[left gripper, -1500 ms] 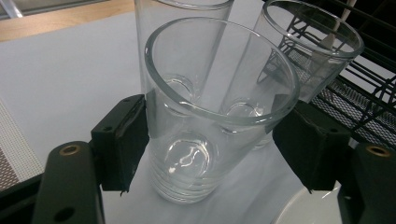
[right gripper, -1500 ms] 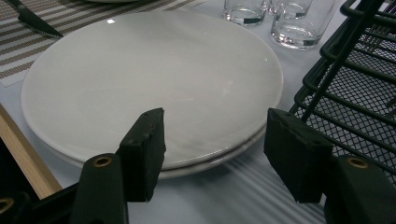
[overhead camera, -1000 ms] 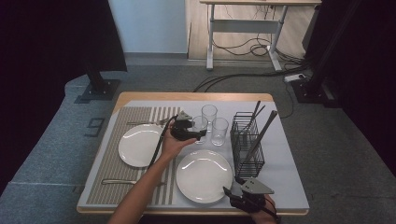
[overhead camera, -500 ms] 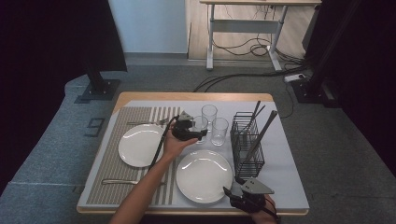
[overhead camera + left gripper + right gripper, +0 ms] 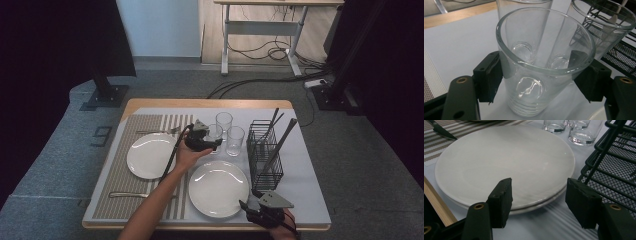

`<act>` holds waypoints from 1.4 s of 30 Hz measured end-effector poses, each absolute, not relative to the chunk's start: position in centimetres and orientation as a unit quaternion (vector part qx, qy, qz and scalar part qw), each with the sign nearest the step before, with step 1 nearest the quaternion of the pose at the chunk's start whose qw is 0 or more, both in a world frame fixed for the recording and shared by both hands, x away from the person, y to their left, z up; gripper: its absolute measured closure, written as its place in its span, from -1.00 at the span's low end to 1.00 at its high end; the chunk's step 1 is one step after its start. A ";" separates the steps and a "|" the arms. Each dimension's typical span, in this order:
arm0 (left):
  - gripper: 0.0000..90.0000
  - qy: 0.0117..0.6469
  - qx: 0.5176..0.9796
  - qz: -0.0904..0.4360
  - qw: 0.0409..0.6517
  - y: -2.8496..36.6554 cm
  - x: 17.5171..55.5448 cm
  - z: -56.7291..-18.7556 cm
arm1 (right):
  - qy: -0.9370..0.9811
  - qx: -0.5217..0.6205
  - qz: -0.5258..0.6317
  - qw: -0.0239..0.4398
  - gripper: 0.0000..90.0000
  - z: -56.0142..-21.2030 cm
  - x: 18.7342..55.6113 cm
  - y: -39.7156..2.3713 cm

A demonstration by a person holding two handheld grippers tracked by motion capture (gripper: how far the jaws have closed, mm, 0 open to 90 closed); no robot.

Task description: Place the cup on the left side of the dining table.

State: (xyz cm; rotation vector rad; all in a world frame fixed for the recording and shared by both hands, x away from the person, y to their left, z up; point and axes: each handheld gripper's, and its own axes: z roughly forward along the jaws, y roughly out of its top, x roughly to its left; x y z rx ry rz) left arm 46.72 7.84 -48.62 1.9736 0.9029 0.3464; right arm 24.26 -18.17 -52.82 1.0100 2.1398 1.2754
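We saw two white plates (image 5: 218, 187) (image 5: 151, 155), a black wire basket (image 5: 265, 155) (utensils standing inside), and a striped placemat (image 5: 131, 126) on the surface (image 5: 310, 200).

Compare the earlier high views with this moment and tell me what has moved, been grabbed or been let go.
Nothing visibly changed. The left gripper remains at the nearest drinking glass, its fingers on either side of the glass wall, and the right gripper still waits open at the table's near edge beside the near white plate. Plates, glasses and wire cutlery basket lie as before.
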 end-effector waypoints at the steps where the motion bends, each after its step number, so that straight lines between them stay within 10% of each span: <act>1: -0.38 0.365 0.800 0.140 0.455 7.8 46.7 -48.6 | 0.776 0.366 0.462 0.225 -0.14 -52.8 24.3 -18.2; 42: -0.33 0.348 0.797 0.166 0.466 8.5 46.1 -48.6 | 0.775 0.367 0.462 0.227 -0.14 -52.8 24.2 -18.3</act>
